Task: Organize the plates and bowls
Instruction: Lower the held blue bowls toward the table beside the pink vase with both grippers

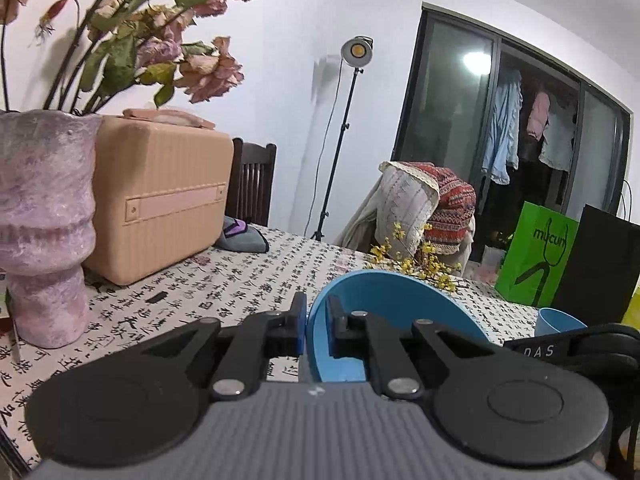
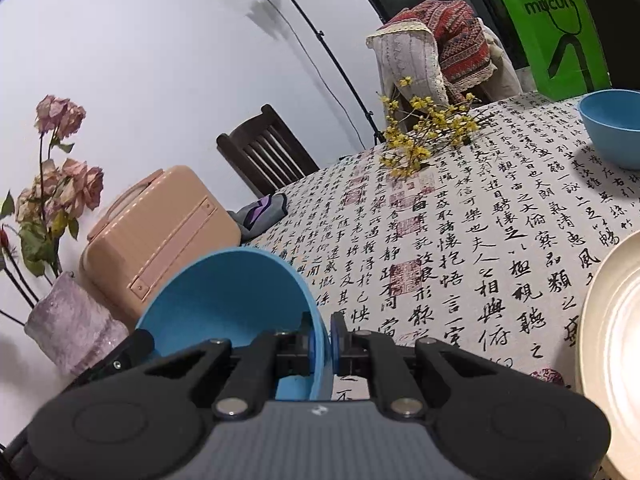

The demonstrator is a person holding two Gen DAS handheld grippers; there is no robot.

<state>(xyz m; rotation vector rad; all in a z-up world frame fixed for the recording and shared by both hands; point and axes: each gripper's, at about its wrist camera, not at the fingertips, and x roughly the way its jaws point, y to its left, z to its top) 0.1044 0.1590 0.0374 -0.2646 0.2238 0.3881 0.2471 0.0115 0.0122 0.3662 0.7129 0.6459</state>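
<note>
1. The left gripper [image 1: 316, 328] is clamping the rim of a blue bowl [image 1: 400, 300], one blue pad outside the wall and the other inside it, so its jaws are closed on the bowl.
2. The right gripper [image 2: 325, 344] is pinching the opposite rim of the same blue bowl [image 2: 224, 292] in the same way, one pad on each side of the wall.
3. The bowl is hanging tilted between the two grippers above the calligraphy tablecloth [image 2: 460, 240], and whether its base is touching the cloth cannot be told.
4. Taking the bowl as the landmark, in the right wrist view a peach suitcase [image 2: 160, 232] is standing just behind it, with a mottled purple vase [image 2: 72, 324] of dried pink flowers at its left.
5. Beyond the bowl, toward the far edge of the table, a sprig of yellow blossoms [image 2: 424, 132] is lying on the cloth.
6. A second blue bowl [image 2: 612, 128] is sitting upright well apart from the held one, far to the right.
7. A cream plate [image 2: 612, 340] is lying to the right of the held bowl, cut off by the picture's edge.
8. A green paper bag [image 1: 536, 256] is standing far behind the held bowl and to its right in the left wrist view.
</note>
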